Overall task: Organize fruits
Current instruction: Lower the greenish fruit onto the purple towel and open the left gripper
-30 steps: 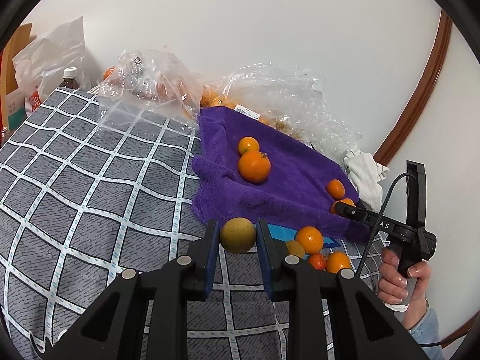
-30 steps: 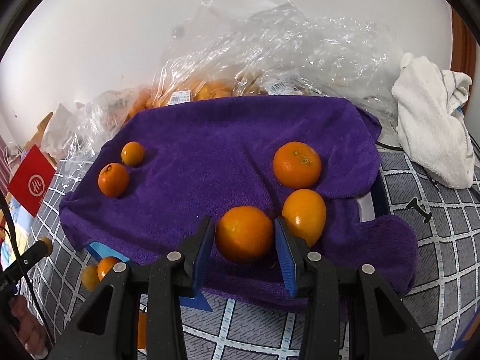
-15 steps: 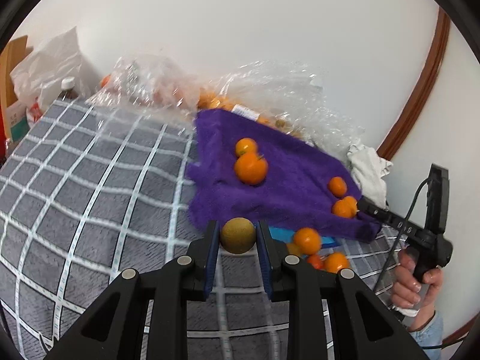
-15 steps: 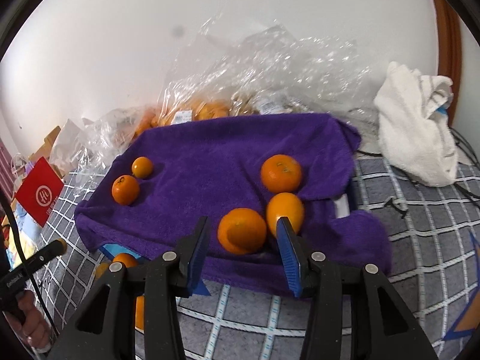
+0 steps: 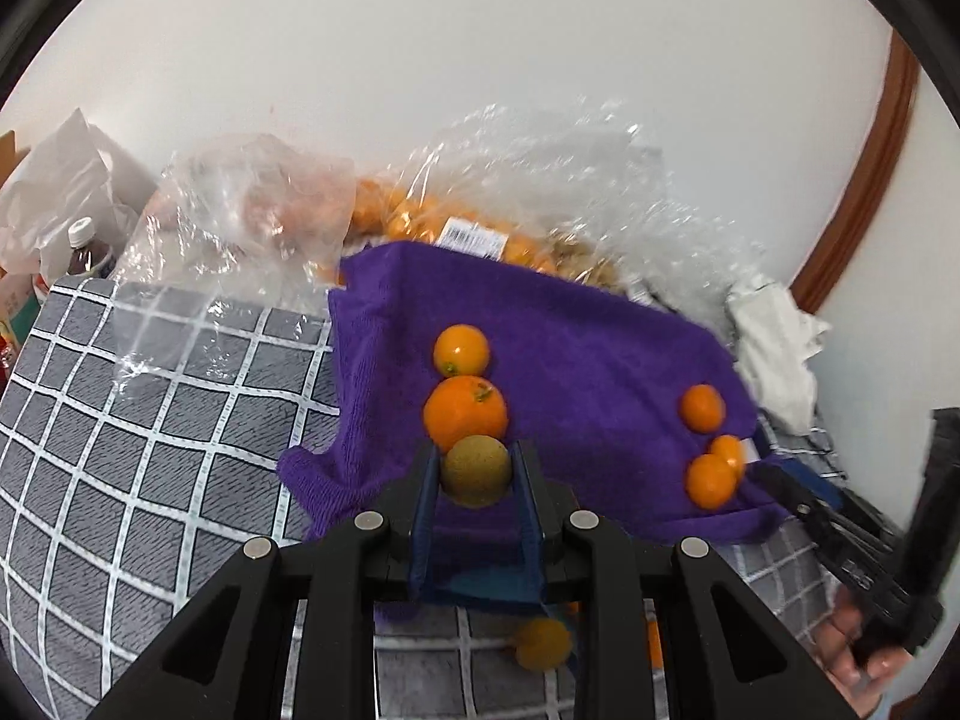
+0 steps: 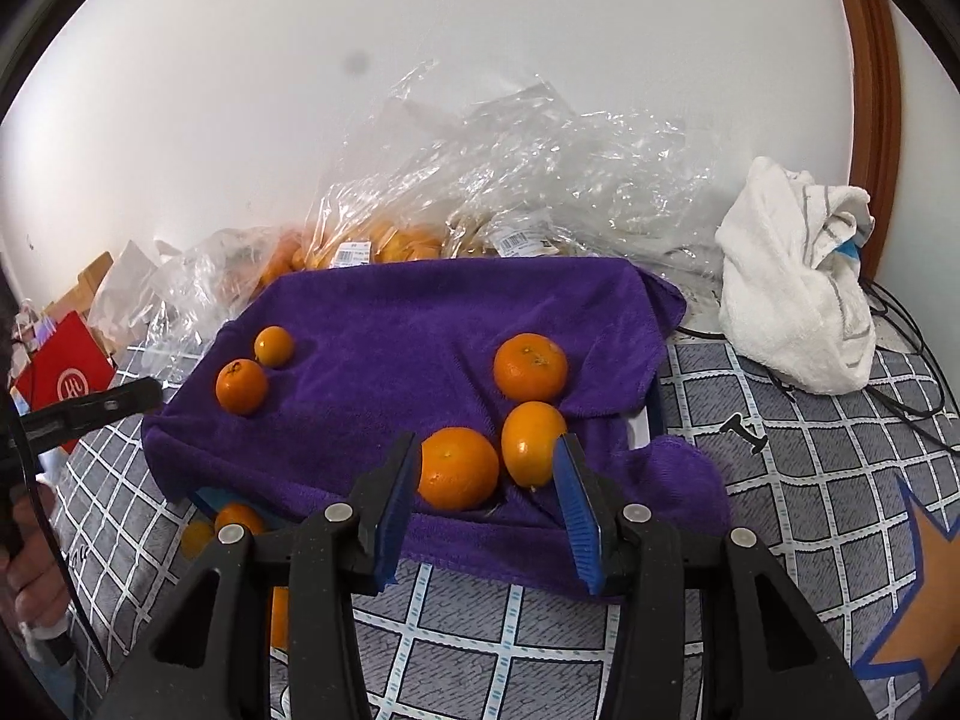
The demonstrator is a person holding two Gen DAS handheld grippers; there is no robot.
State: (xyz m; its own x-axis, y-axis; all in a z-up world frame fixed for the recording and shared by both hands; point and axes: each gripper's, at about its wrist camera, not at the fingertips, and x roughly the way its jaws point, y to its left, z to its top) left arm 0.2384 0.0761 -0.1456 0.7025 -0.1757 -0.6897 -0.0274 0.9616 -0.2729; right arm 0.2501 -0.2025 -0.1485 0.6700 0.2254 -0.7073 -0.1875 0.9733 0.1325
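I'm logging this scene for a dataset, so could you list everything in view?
oranges: five, orange, on the towel, two left, three right
brown fruit: one, greenish brown, in the left gripper
loose fruit: at least three, orange and yellowish, on the sheet by the towel's near edge, partly hidden
towel: one, purple, spread on the sheet
bags: several, clear, behind the towel, some holding orange fruit
cloth: one, white, right of the towel
bottle: one, dark, white cap, far left
sheet: one, grey with white checks, under everything
left gripper: black, blue pads, shut on the brown fruit
right gripper: black, blue pads, open around an orange
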